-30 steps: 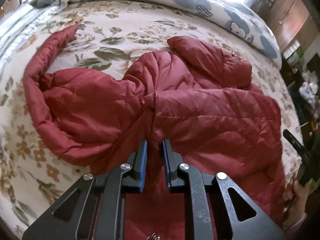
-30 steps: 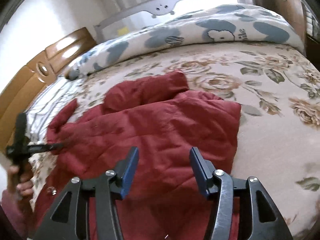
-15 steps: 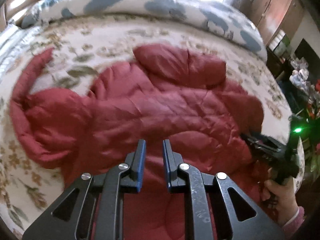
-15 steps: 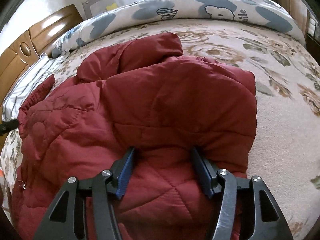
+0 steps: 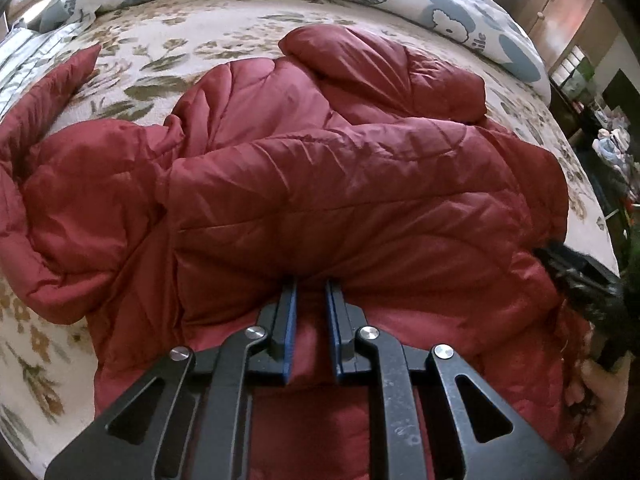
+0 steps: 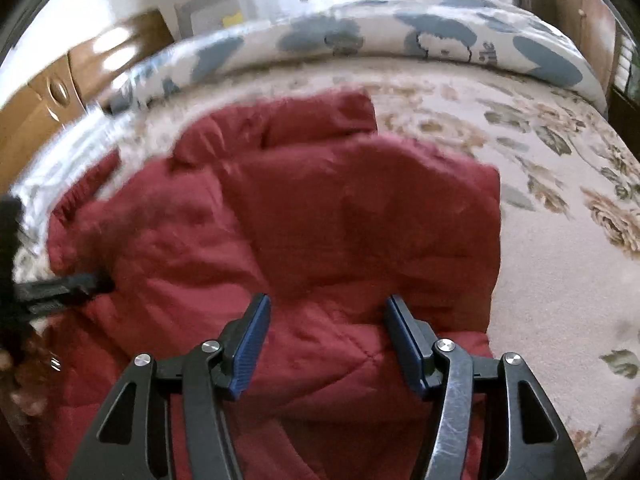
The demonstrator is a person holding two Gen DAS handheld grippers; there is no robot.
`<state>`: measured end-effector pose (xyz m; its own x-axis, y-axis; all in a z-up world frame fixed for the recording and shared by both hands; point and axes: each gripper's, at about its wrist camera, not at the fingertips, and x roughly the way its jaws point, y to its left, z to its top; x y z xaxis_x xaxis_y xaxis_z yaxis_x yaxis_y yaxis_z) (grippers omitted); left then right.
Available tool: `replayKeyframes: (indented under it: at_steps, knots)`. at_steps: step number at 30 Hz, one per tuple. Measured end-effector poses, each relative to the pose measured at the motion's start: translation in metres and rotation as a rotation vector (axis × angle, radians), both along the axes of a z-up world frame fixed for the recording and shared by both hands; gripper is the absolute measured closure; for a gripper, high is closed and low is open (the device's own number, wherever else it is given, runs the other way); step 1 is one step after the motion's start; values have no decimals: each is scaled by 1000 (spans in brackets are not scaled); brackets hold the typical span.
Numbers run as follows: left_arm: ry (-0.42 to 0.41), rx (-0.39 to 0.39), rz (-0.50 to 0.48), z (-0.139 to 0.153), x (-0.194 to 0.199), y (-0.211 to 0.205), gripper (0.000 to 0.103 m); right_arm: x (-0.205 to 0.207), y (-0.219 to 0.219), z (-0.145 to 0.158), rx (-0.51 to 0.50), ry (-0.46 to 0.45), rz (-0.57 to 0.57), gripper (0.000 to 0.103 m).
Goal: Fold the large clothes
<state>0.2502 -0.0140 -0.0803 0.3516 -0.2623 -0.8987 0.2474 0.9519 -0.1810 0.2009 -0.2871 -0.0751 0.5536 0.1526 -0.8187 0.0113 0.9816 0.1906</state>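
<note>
Red quilted jacket [image 5: 340, 184] lies crumpled on the floral bed [image 6: 560, 264] (left gripper [image 5: 311, 286] jaws nearly closed at a fold, grip unclear; right gripper [image 6: 327, 304] jaws wide open above it).

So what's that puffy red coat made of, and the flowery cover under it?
The puffy red quilted coat looks like thin nylon or polyester shell over soft padding: it has a slight sheen, stitched quilt lines and fine crinkles. The cream floral bed cover looks like a matte, fuzzy fabric, maybe fleece or terry; its surface shows no shine. Neither can be told for sure.
</note>
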Motion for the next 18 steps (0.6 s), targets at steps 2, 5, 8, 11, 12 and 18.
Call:
replayKeyframes:
  at_steps: [2, 5, 8, 11, 12, 18]
  knots:
    - [-6, -1, -3, -2, 0, -1, 89, 2, -1, -9, 5, 1, 5, 41]
    - [-2, -9, -3, -2, 0, 1, 90, 3, -3, -10, 8, -1, 4, 40]
    - [8, -31, 7, 3, -2, 5, 90, 3, -4, -9, 11, -1, -1, 40]
    - [15, -62, 15, 11, -6, 13, 90, -3, -7, 0, 33, -13, -14, 40]
    - [13, -64, 20, 14, -8, 16, 90, -5, -7, 4, 43, -16, -18, 40]
    - [-37, -25, 70, 34, -15, 36, 78, -26, -3, 28, 88, -51, -10, 38]
